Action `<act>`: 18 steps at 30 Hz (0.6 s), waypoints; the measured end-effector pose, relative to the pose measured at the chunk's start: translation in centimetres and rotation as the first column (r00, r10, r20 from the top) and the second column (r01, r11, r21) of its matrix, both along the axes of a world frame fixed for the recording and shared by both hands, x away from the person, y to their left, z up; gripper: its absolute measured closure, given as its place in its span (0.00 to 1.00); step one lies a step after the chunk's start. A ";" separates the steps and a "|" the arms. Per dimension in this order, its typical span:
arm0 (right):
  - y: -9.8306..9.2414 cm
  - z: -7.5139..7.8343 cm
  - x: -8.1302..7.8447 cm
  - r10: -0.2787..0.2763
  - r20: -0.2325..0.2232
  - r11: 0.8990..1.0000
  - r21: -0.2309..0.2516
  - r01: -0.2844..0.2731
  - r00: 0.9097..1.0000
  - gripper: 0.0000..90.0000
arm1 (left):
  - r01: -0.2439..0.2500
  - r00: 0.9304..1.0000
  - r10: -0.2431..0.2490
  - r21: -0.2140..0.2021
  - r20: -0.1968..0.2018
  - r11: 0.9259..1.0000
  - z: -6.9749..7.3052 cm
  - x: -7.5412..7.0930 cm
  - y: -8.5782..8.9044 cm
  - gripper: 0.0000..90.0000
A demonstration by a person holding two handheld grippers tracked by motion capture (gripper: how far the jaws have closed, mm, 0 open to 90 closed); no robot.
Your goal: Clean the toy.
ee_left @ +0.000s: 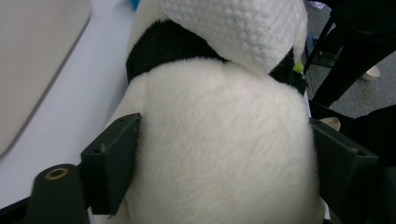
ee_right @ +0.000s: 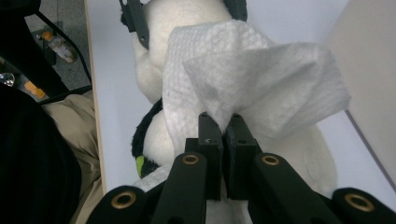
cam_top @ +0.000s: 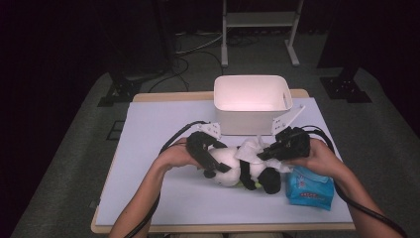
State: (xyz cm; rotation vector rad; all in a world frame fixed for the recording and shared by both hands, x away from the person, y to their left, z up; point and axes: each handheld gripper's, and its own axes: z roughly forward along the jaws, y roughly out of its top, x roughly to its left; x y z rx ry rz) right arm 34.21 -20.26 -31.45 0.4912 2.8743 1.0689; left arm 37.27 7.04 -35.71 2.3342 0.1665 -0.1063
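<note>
A black-and-white panda plush (cam_top: 233, 166) lies on its side in the middle of the table. My left gripper (cam_top: 214, 161) is at its head end; in the left gripper view both pads press into the white fur of the panda (ee_left: 219, 149). My right gripper (cam_top: 262, 153) comes in from the right, shut on a white textured tissue (cam_top: 250, 148). In the right gripper view the tissue (ee_right: 261, 79) fans out from the closed jaws of that gripper (ee_right: 224, 126) and drapes over the panda's body (ee_right: 187, 18).
An open white bin (cam_top: 251, 101) stands at the back of the pale table top (cam_top: 148, 129), just behind the grippers. A blue pack of wipes (cam_top: 309, 188) lies front right, under the right forearm. Dark stands and cables sit on the floor beyond the table.
</note>
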 end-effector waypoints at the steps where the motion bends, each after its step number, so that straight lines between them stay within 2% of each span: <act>1: 0.1 -0.1 -0.2 0.003 0.000 1.000 -0.001 -0.003 1.000 0.96 | -0.002 1.000 0.002 0.010 0.004 1.000 -0.1 -0.2 0.1 0.16; 6: 0.7 -0.6 -1.2 0.026 -0.010 1.000 0.000 -0.026 1.000 0.96 | -0.011 1.000 0.011 0.034 0.004 0.999 -0.3 -1.2 0.9 0.12; 11: 0.9 -1.1 -1.8 0.047 -0.014 0.999 0.014 -0.047 0.999 0.96 | -0.019 1.000 0.019 0.012 -0.008 1.000 -0.5 -1.7 1.9 0.12; 15: 0.8 -1.4 -2.3 0.058 -0.025 0.998 0.008 -0.058 0.998 0.96 | -0.080 0.997 0.080 0.001 -0.020 0.997 -0.2 -1.7 3.0 0.10; 18: 0.6 -1.5 -2.7 0.050 -0.030 0.999 0.006 -0.050 0.998 0.96 | -0.080 0.996 0.081 0.039 -0.037 0.996 -0.6 -1.8 3.2 0.07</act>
